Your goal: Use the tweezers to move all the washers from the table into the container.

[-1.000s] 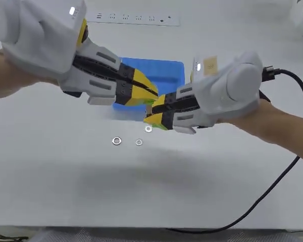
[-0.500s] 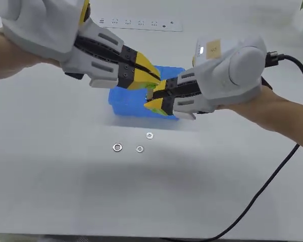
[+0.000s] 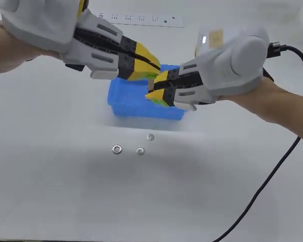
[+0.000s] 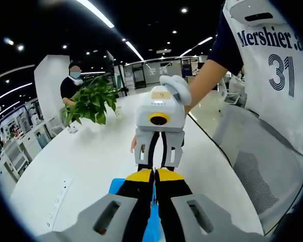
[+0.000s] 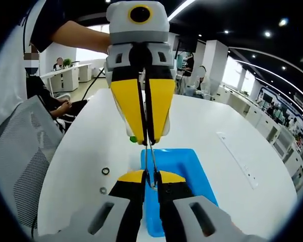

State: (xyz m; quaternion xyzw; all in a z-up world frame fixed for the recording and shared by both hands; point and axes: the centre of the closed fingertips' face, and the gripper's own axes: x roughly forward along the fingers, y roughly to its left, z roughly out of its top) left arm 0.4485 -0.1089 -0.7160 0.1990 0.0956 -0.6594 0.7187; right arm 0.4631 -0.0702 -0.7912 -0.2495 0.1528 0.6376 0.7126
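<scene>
Two hand-held grippers meet tip to tip above a blue container [image 3: 136, 107] on a white table [image 3: 65, 191]. The left gripper [image 3: 154, 70] is clamped on thin metal tweezers [image 5: 147, 154]. The tweezers' legs run down to the right gripper [image 3: 151, 94], whose jaws pinch them. Three washers [image 3: 116, 149] lie on the table near the container's front wall, close together but not touching.

White table [image 3: 65, 191] carried a blue container [image 3: 129, 101] toward its far side. Just in front lay a larger washer [image 3: 116, 149] beside a smaller washer [image 3: 140, 150], with a third washer [image 3: 150, 137] nearer the container. Power strip [image 3: 136, 19] lay at the far edge, and a black cable [image 3: 265, 184] trailed across the right.
</scene>
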